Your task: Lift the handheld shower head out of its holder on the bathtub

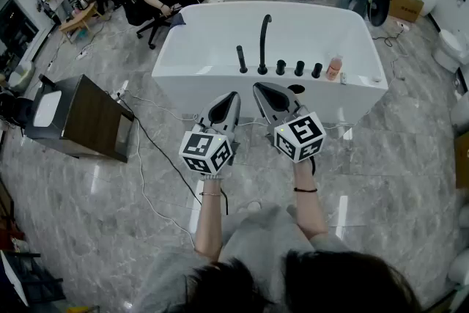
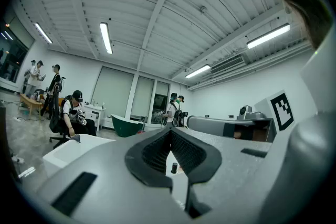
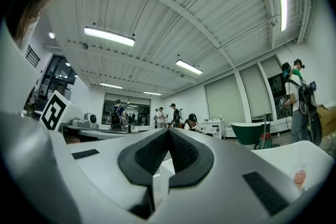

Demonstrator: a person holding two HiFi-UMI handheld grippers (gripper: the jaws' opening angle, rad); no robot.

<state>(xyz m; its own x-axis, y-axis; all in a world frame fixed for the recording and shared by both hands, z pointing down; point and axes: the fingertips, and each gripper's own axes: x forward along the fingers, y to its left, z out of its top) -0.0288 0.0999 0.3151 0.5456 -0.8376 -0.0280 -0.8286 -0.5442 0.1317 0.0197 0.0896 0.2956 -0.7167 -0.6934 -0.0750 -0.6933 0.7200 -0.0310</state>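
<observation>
The slim black handheld shower head point(image 1: 242, 59) stood upright in its holder on the bathtub's point(image 1: 198, 88) near rim, just left of the tall curved spout point(image 1: 263, 40). Expect it to be rigid, smooth, probably slick and likely tethered by a hose, so grip mid-stem and lift straight up. Your left gripper point(image 1: 233, 96) was clenched, tips meeting on nothing. Your right gripper point(image 1: 259, 87) was likewise closed and empty, and both were short of the tub.

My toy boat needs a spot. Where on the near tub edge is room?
The near tub rim is bare from its left corner up to the black shower head. From there the spout, three knobs and orange bottle crowd it. A small bare bit lies right of the bottle.
</observation>
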